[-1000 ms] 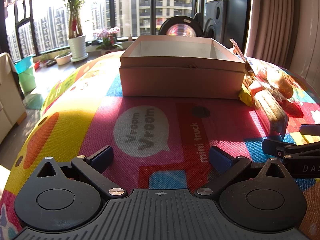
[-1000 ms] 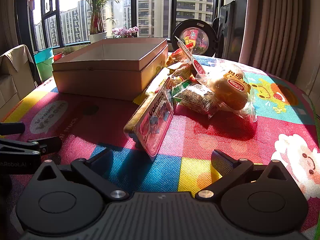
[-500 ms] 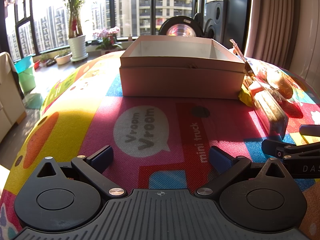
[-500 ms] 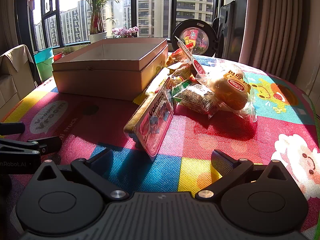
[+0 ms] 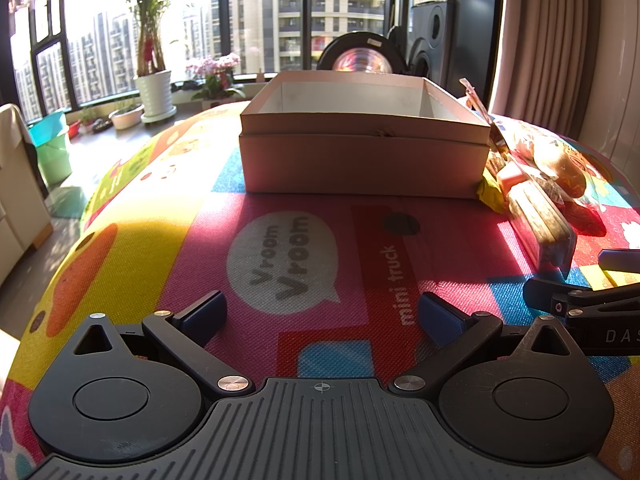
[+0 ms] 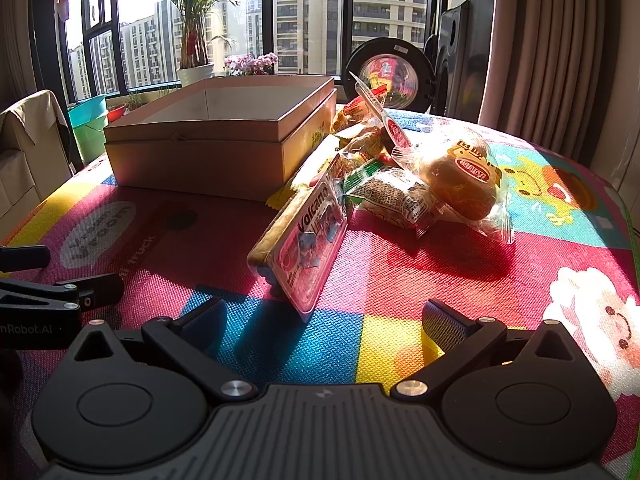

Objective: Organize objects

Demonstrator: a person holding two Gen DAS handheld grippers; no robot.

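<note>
Both tongs released and empty, left gripper [image 5: 320, 314] facing the open box [image 5: 362, 152], right gripper [image 6: 324, 320] just short of the Volcano pack [image 6: 308, 248]; sorting looks unstarted, a grasp apparently next

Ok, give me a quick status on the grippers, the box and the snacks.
Left gripper open, empty. Right gripper open, empty, facing the snack pile. Box open, nothing seen inside, snacks beside it. Nothing in the way.

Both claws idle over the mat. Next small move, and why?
Probably ease the right claw forward onto the Volcano pack. It is open with nothing in it, that pack is the nearest of the snack pile, and the open box beside it holds nothing visible yet.
</note>
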